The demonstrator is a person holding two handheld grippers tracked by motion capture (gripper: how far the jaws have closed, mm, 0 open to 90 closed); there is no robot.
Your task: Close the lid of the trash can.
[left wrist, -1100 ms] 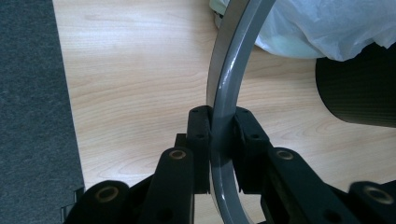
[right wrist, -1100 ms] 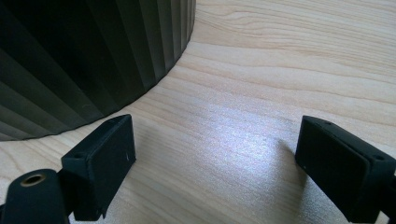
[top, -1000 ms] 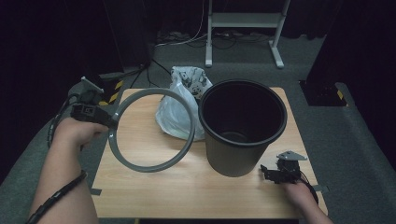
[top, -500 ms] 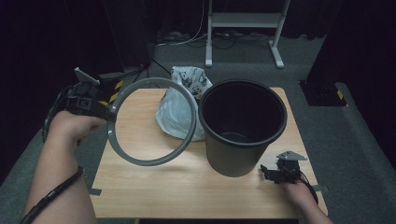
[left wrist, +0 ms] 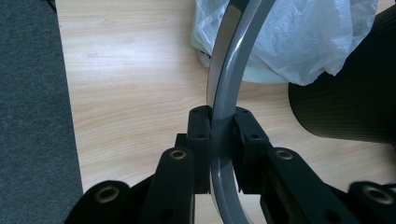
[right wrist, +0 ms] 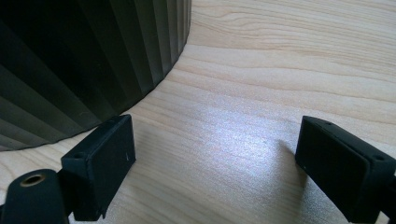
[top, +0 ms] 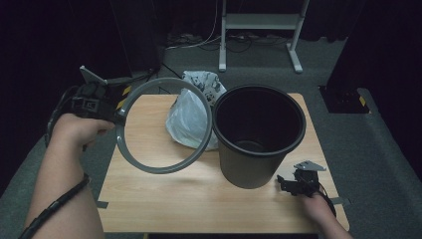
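The grey ring (top: 164, 127) hangs tilted above the table (top: 199, 199), its 9 o'clock edge pinched between the jaws of the left gripper (top: 107, 107); in the left gripper view the pads close flat on both sides of the ring (left wrist: 224, 116). The ring's 3 o'clock edge lies across the white bag (top: 191, 117), near the bin (top: 259, 134) rim. The bag sits on the table at 11 o'clock of the bin, touching its wall. The black ribbed bin stands upright right of centre. At the bin's 5 o'clock, the right gripper (top: 291, 185) rests low over the table, jaws spread wide, holding nothing, its left jaw just beside the bin (right wrist: 84, 60) wall. Beyond the table, at 12 o'clock, a grey stand (top: 259, 30) and cables (top: 199, 42) lie on the carpet (top: 378, 149).
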